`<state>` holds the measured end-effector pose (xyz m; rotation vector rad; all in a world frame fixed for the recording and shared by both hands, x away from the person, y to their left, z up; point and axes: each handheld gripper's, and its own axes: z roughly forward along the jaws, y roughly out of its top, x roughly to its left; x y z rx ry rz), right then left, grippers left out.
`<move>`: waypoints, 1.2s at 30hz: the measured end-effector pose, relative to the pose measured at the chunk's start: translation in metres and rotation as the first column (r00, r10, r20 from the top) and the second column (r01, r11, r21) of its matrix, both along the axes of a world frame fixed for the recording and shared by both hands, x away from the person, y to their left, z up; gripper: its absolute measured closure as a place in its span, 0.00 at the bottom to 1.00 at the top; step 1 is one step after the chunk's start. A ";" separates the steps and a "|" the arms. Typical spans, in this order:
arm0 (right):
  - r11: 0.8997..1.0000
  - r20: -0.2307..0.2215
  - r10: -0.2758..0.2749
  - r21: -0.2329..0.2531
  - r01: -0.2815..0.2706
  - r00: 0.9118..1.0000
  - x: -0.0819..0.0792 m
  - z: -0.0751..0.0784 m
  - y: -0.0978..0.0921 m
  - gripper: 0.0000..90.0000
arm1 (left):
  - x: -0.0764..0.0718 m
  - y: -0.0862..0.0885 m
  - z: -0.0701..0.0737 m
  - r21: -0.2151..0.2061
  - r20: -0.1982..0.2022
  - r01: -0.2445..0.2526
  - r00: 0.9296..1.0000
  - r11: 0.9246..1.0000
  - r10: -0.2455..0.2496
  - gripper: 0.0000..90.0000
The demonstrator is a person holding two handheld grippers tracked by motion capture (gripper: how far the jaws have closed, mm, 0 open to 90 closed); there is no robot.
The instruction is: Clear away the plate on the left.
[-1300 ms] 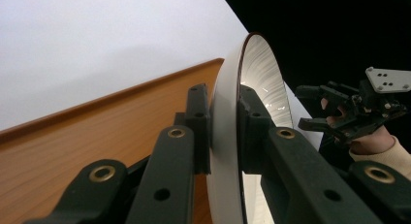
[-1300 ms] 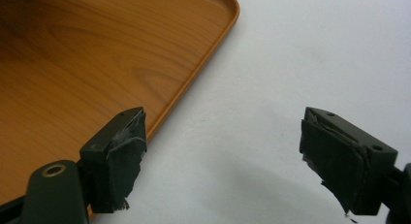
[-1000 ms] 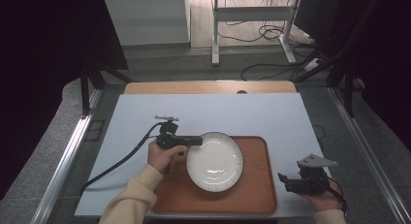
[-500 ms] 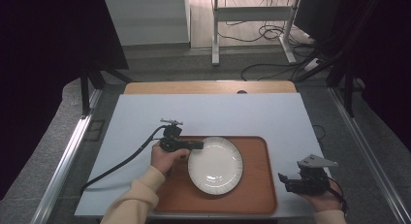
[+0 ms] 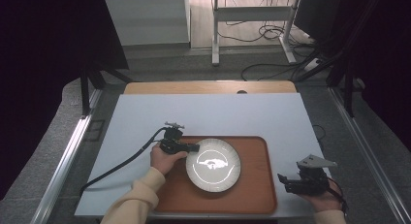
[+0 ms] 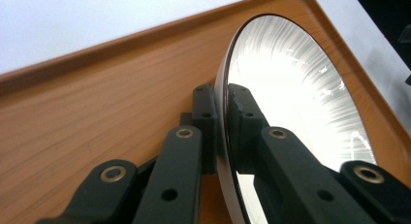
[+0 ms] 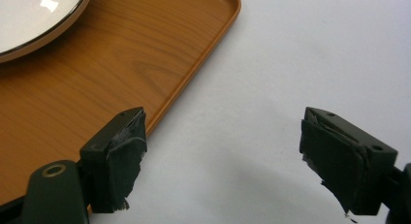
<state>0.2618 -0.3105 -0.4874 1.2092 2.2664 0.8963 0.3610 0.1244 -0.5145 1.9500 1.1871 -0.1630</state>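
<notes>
On the tray's [image 5: 252, 195] left half, my left claw [image 6: 220, 112] pinches the plate's [image 5: 213, 165] left rim. I'd judge the plate stiff, glossy, slippery and breakable, best gripped deep on the rim. Off the tray's right edge, my right claw [image 7: 223, 161] gapes empty over the desk [image 5: 218, 112].

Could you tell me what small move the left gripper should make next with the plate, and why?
Probably a slow, level lift of the white plate just clear of the wooden tray. The left gripper already has one jaw on each face of the plate's rim, so the grip looks set. The right gripper is open over the white tabletop beside the tray, leaving the plate's support to the left.
</notes>
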 end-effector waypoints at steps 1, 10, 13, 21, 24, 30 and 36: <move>1.000 -0.001 -0.001 -0.001 0.001 1.000 0.000 0.000 0.000 0.19 | 0.000 0.000 -0.002 -0.001 -0.005 -0.003 1.000 1.000 0.003 0.92; 1.000 -0.008 0.002 -0.005 -0.002 1.000 0.000 -0.001 0.000 0.19 | 0.000 -0.003 -0.011 0.045 -0.012 0.003 1.000 0.999 -0.002 0.89; 1.000 -0.009 0.003 -0.007 -0.003 1.000 0.000 -0.001 0.000 0.19 | 0.000 -0.004 -0.012 0.063 -0.016 0.008 1.000 0.998 -0.007 0.87; 1.000 -0.015 0.004 -0.010 -0.004 1.000 0.000 -0.002 0.000 0.19 | 0.000 -0.005 -0.012 0.060 -0.013 0.010 1.000 0.998 -0.009 0.80; 1.000 -0.015 0.004 -0.011 -0.004 1.000 -0.001 -0.002 0.000 0.19 | -0.001 -0.002 -0.005 0.063 0.015 0.011 1.000 0.998 -0.012 0.71; 1.000 -0.015 0.006 -0.012 -0.006 1.000 0.000 -0.002 0.000 0.19 | -0.010 0.008 0.014 0.104 0.103 0.009 0.994 0.995 -0.020 0.57; 1.000 -0.010 0.009 -0.011 -0.009 1.000 0.000 -0.001 0.000 0.19 | -0.021 0.015 0.024 0.124 0.131 0.052 0.989 0.991 -0.068 0.52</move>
